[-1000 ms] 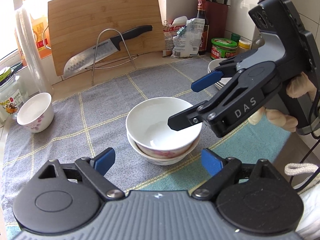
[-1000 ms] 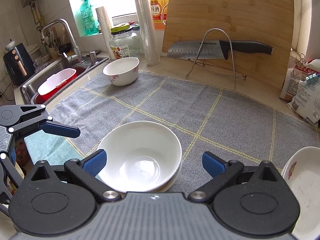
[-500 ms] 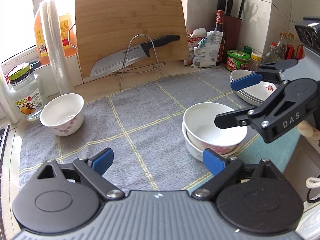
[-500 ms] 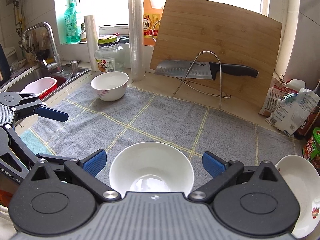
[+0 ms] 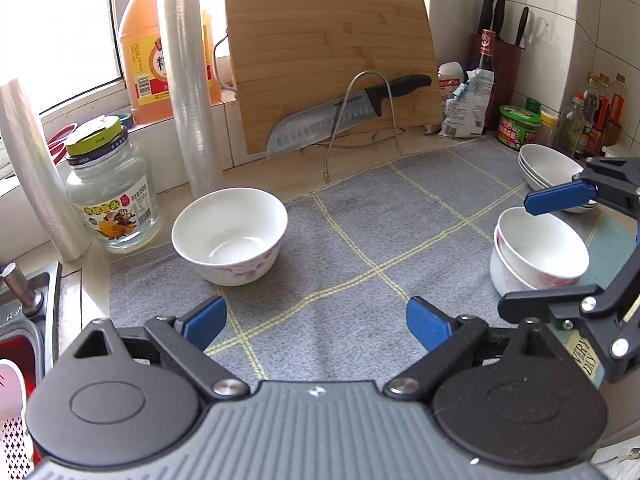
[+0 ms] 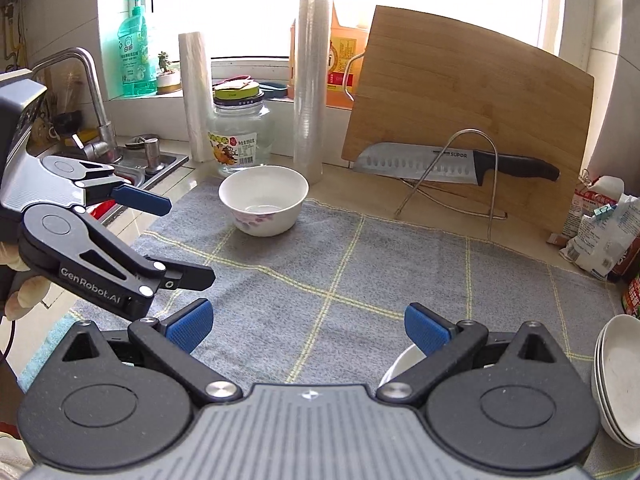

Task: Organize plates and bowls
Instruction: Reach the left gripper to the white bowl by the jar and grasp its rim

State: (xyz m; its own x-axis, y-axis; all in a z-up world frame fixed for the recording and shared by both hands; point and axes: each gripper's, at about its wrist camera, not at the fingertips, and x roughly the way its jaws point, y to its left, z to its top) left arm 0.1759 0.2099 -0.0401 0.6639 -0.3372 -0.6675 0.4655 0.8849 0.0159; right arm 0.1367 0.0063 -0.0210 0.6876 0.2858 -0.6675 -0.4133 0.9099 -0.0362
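A single white bowl with pink flowers stands on the grey checked cloth at the back left; it also shows in the right wrist view. Two nested white bowls stand at the right, with a stack of shallow plates behind them. My left gripper is open and empty, low over the cloth, in front of the single bowl. My right gripper is open and empty; it also shows beside the nested bowls in the left wrist view. The plates show at the right edge.
A glass jar, two plastic film rolls, an oil jug, a cutting board and a knife on a wire rack line the back. A sink lies left. Bags, bottles and jars stand back right.
My left gripper has swung left, so the single bowl is now close ahead and the nested bowls have slid right. My right gripper has pulled back from the nested bowls, open and empty.
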